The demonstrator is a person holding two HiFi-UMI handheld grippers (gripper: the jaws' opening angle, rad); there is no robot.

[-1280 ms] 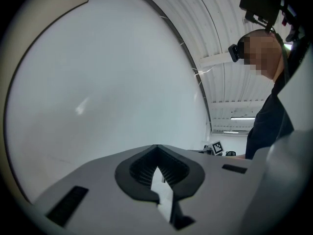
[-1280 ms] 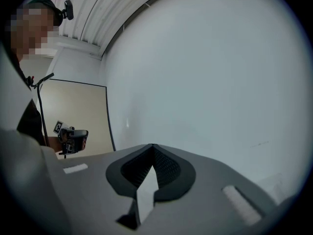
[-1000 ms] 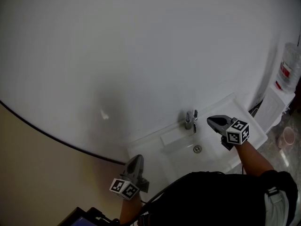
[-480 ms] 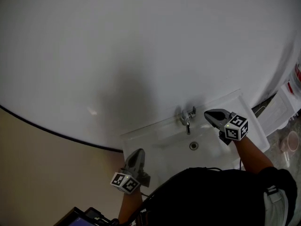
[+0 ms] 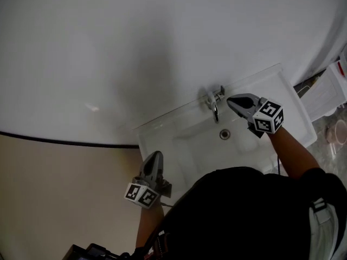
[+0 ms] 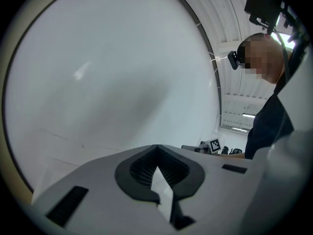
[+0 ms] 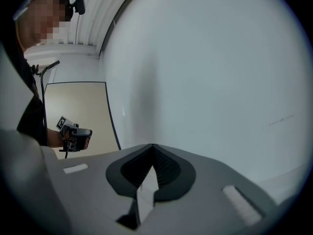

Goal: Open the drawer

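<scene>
No drawer shows in any view. A white washbasin [image 5: 179, 130] with a chrome tap [image 5: 213, 101] and a drain [image 5: 224, 135] stands against a large pale panel [image 5: 162, 42]. In the head view my right gripper [image 5: 230, 100] hovers over the basin just right of the tap, shut and empty. My left gripper [image 5: 154, 156] hangs off the basin's left front corner, also shut with nothing in it. In the left gripper view the left gripper [image 6: 156, 150] faces the pale panel. The right gripper [image 7: 152, 148] faces it too in its own view.
A white unit [image 5: 328, 93] stands to the right of the basin, with a pink cup [image 5: 340, 130] on the floor beside it. A beige wall [image 5: 59, 194] lies below the panel's dark edge. The person's dark torso [image 5: 244, 215] hides the basin's front.
Both grippers have sunk and come closer to the basin. The right one now sits beside the tap. The basin and tap show higher up in the head view.
</scene>
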